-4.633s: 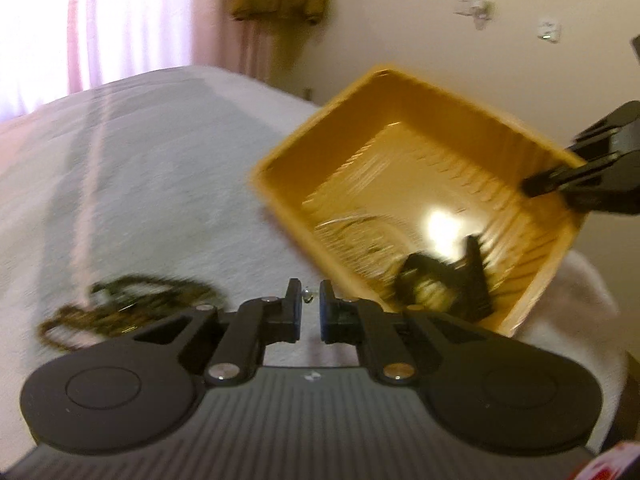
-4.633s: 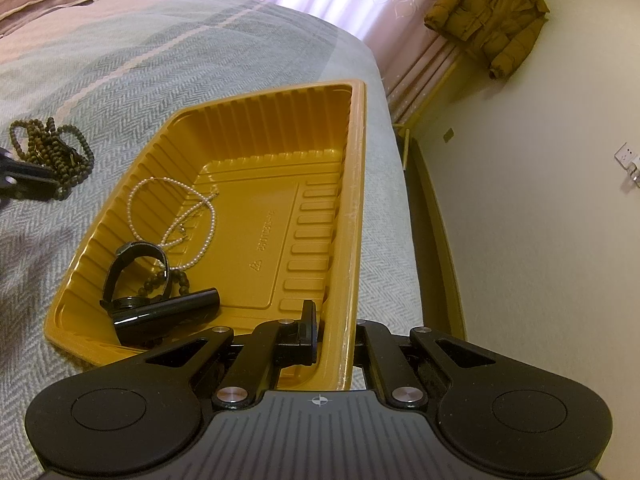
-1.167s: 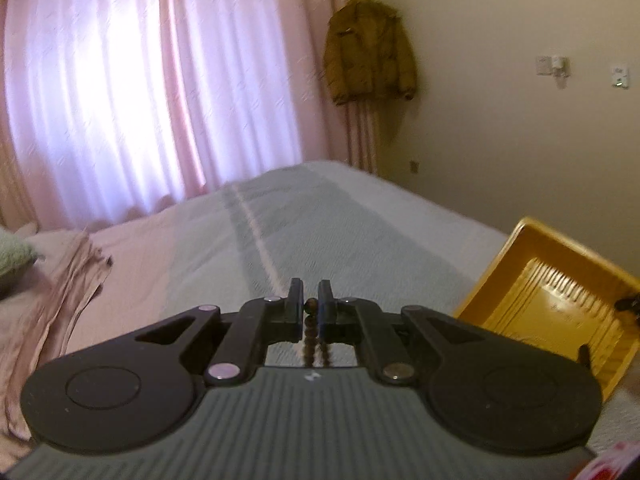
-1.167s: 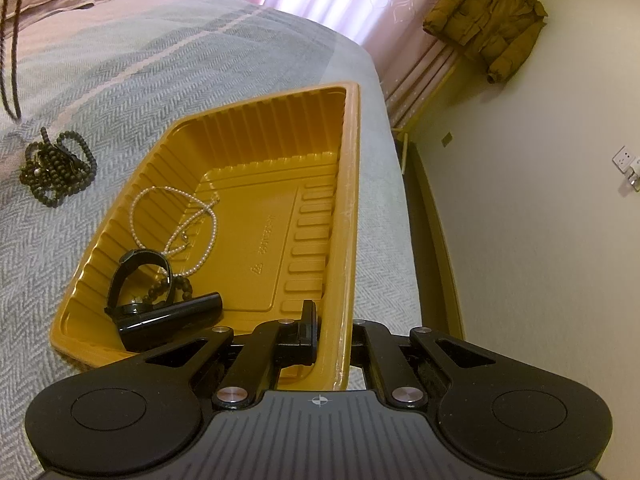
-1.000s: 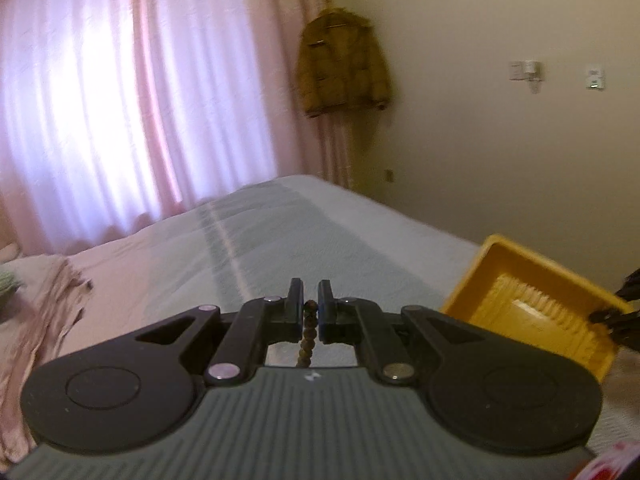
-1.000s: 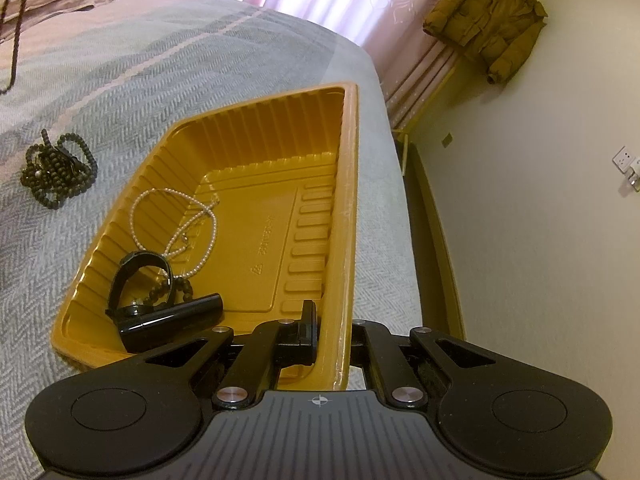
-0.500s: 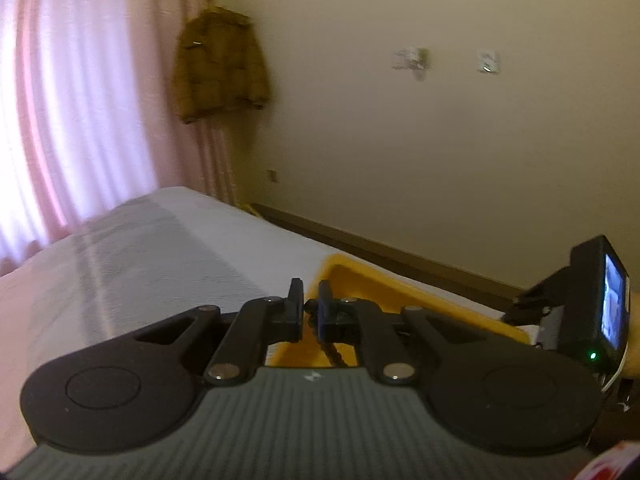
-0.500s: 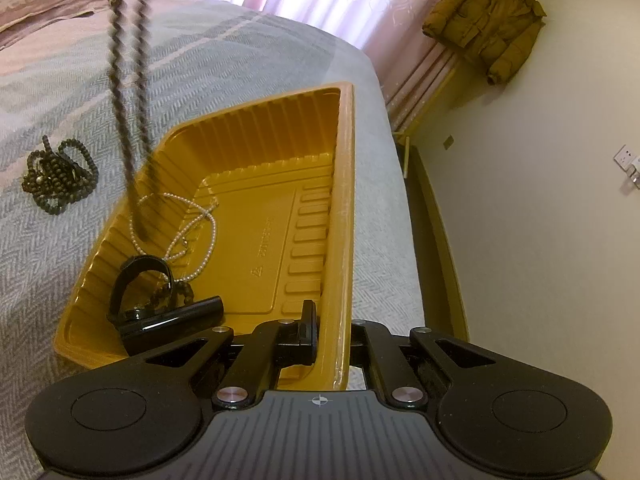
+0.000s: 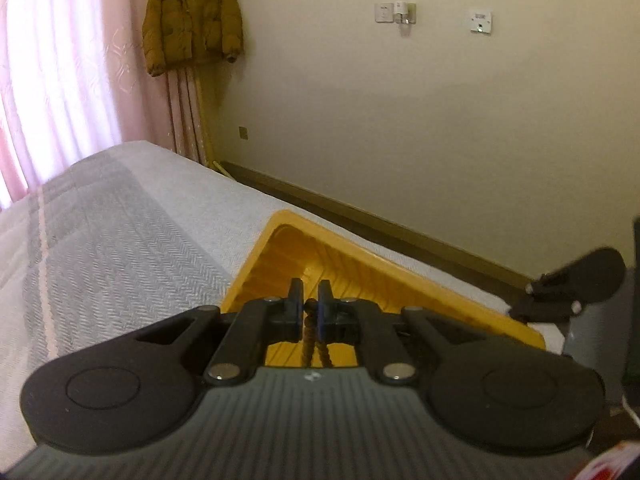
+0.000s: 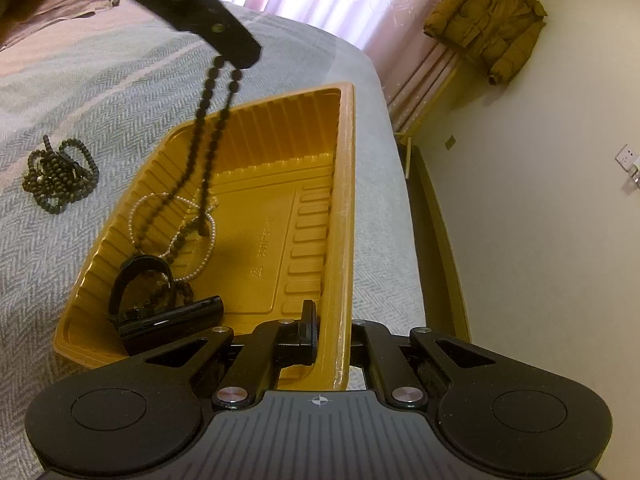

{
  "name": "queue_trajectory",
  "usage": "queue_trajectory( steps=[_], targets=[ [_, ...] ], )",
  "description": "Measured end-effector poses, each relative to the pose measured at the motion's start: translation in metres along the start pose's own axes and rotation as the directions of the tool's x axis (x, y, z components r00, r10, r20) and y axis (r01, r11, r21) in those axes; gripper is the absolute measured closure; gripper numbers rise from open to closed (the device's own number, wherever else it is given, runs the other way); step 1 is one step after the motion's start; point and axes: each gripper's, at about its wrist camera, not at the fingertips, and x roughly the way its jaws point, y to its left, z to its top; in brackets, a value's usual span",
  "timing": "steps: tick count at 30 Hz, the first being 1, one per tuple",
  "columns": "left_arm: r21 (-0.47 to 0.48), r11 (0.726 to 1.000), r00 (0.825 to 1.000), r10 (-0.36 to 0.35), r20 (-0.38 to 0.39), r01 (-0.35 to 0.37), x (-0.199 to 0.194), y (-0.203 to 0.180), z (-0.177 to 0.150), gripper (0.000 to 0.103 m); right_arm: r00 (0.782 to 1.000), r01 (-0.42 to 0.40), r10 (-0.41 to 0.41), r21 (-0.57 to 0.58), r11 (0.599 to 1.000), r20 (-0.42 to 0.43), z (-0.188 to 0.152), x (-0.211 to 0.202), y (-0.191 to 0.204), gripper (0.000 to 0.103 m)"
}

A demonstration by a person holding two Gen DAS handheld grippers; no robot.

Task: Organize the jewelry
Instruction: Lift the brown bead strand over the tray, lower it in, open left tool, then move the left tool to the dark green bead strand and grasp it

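Left hand-held gripper [image 9: 309, 307] dangles beads [image 10: 208, 128] over tray [image 10: 340, 216].

Daylight glows pink through the curtains [image 9: 60, 72], blown out white in the right wrist view. The wall [image 9: 400, 120] is warm and dim. Fisheye bending curves the bed [image 10: 80, 100] edges. Dark corners; the near left tongs [image 10: 224, 28] blur.
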Motion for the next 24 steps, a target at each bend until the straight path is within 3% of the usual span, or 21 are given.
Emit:
queue_trajectory(
  steps=[6, 13, 16, 24],
  targets=[
    [0.005, 1.0, 1.0, -0.007, -0.031, 0.008, 0.01, -0.001, -0.001, 0.097, 1.0, -0.001, 0.001, 0.0, 1.0, 0.0, 0.0, 0.0, 0.0, 0.099],
    [-0.017, 1.0, 0.999, 0.021, -0.049, -0.022, 0.001, 0.013, -0.012, 0.087, 1.0, -0.002, 0.002, 0.002, 1.0, 0.001, -0.001, 0.0, 0.0, 0.099],
    [-0.015, 0.998, 0.997, 0.064, -0.044, -0.065, -0.015, 0.027, -0.019, 0.075, 1.0, -0.003, 0.003, 0.004, 1.0, 0.0, -0.001, 0.001, -0.001, 0.099],
    [-0.094, 0.973, 0.976, 0.203, -0.076, -0.21, -0.067, 0.093, -0.06, 0.071, 1.0, 0.0, 0.0, 0.0, 1.0, -0.001, -0.001, 0.001, 0.0, 0.099]
  ],
)
